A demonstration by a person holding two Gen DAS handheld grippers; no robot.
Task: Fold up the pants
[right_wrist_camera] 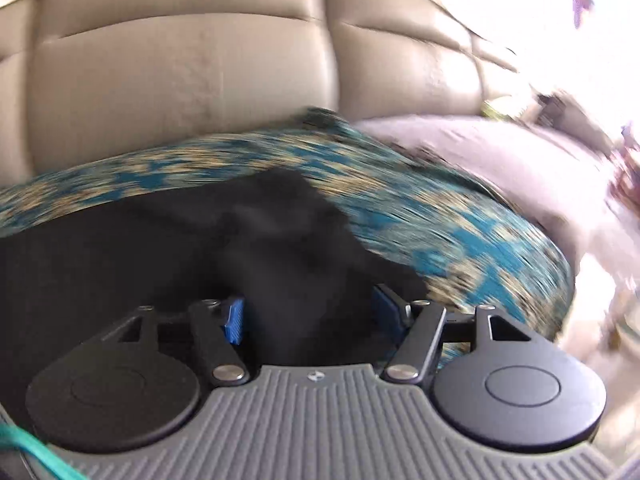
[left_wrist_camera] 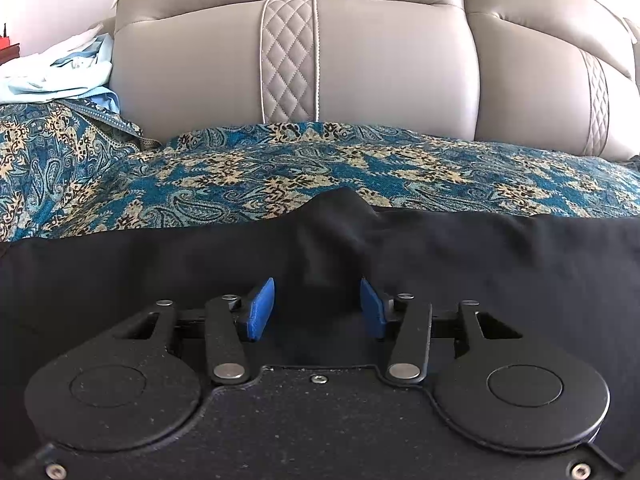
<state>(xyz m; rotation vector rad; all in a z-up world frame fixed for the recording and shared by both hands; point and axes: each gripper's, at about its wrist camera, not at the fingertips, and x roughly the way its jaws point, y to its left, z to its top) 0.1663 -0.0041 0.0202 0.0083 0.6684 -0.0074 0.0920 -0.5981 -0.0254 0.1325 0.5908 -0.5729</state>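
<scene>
1. Black pants lie spread on the paisley throw over the grey leather sofa.
2. Your left tongs are easing apart; a raised ridge of cloth stands between the blue pads, unpinched.
3. Your right tongs straddle a bunched fold; the view is blurred, so grip can't be told.
4. Likely soft, light and limp: take the edge or the waistband, not mid-panel.
</scene>
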